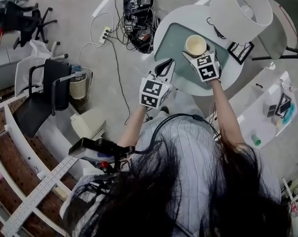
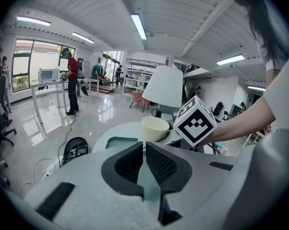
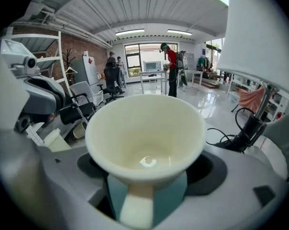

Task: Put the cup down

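- Head view: the right claw (image 1: 197, 54) is closed around a cream cup (image 1: 196, 45). The cup is straight in front of its jaws, with the mouth up, over the green mat (image 1: 174, 43) of a round table (image 1: 168, 21). The left claw (image 1: 165, 69) is beside the right one, a little behind it, near the table edge.
- Left claw view: the left claw (image 2: 143, 159) holds nothing, and only a thin slit is left between its jaws. The cup (image 2: 155, 128) is ahead of it, slightly to the right. A white lamp (image 2: 163, 86) stands beyond the cup. I cannot tell whether the cup's bottom touches the mat.
- Right claw view: the cup (image 3: 145, 133) sits between the jaws, which press on its lower wall. It looks empty. What seems to be a handle points back toward the claw.
- I judge the cup stiff, smooth, light and probably breakable. Its wall narrows downward, so it could slip. The best hold is low on both sides, as now.
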{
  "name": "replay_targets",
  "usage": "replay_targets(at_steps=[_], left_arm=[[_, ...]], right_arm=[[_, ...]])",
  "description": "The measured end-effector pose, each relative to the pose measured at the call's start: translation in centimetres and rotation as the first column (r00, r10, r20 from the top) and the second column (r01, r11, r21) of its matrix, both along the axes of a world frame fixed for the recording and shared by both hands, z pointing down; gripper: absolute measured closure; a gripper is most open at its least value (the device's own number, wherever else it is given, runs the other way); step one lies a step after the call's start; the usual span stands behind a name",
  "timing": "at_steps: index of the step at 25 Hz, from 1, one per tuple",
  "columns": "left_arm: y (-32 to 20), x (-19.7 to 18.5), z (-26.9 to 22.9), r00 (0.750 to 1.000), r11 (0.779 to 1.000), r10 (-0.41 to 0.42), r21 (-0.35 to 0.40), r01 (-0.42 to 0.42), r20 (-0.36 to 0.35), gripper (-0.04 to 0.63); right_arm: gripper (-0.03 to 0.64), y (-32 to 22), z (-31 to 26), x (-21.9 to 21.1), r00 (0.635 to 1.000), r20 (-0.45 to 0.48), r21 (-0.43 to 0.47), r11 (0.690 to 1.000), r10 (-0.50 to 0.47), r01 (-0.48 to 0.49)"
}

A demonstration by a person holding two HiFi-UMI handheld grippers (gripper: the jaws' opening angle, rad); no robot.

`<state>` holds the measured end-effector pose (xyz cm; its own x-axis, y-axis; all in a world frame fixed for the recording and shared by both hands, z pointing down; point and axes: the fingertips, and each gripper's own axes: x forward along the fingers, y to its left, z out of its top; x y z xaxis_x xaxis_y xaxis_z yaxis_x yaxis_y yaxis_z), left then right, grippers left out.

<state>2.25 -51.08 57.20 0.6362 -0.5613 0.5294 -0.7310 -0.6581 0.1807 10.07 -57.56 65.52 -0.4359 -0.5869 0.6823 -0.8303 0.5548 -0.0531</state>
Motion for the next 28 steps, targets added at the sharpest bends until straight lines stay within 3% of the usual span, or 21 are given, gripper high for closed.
replay_targets(at_steps=[15, 28], left_arm=[[-0.3, 0.0, 0.4, 1.000, 1.000, 0.001, -0.007, -0.001, 0.009, 0.577], [0.0, -0.4, 0.9, 1.000, 1.000, -0.011, -0.020, 0.011, 0.023, 0.577]], right_arm=[[0.199, -3.5, 3.5, -0.9, 0.994, -0.071, -0.013, 0.997, -0.079, 0.078], [0.199, -3.1, 6.1, -0.9, 0.984, -0.106, -0.052, 0.989, -0.146, 0.141]])
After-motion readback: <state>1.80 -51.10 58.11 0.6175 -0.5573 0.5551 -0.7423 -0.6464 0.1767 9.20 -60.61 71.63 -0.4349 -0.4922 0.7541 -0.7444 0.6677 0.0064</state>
